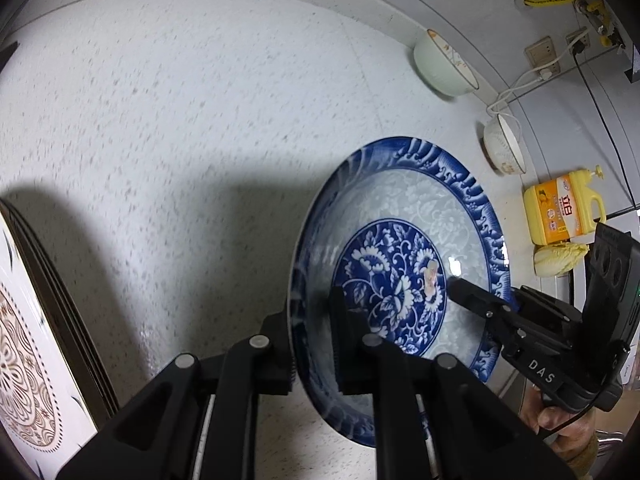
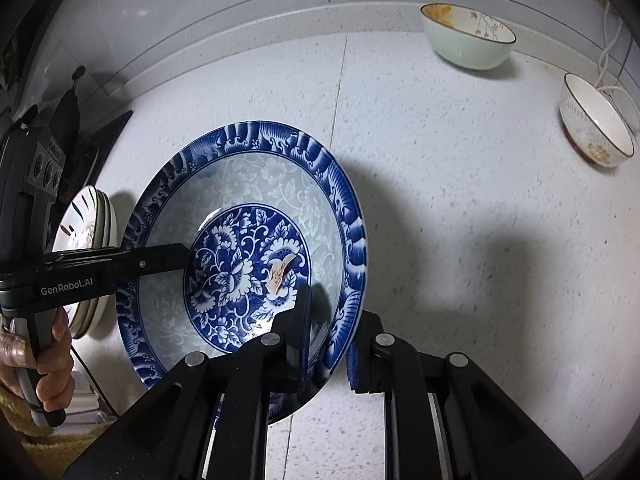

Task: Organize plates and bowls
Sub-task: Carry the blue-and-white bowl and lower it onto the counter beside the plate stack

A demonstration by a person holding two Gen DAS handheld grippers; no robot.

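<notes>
My left claw (image 1: 312,332) is clenched on the near-left rim of the blue floral plate (image 1: 404,248), and my right claw (image 2: 330,344) pinches the opposite rim, so the plate hangs between them, clear of the speckled tabletop (image 1: 180,120). What matters next: the stack of plates (image 2: 90,240) lies just beyond my left claw, on its outer side, so I judge the carry runs that way. The green bowl (image 2: 466,40) and the white bowl (image 2: 596,120) stand well apart, toward the wall.
</notes>
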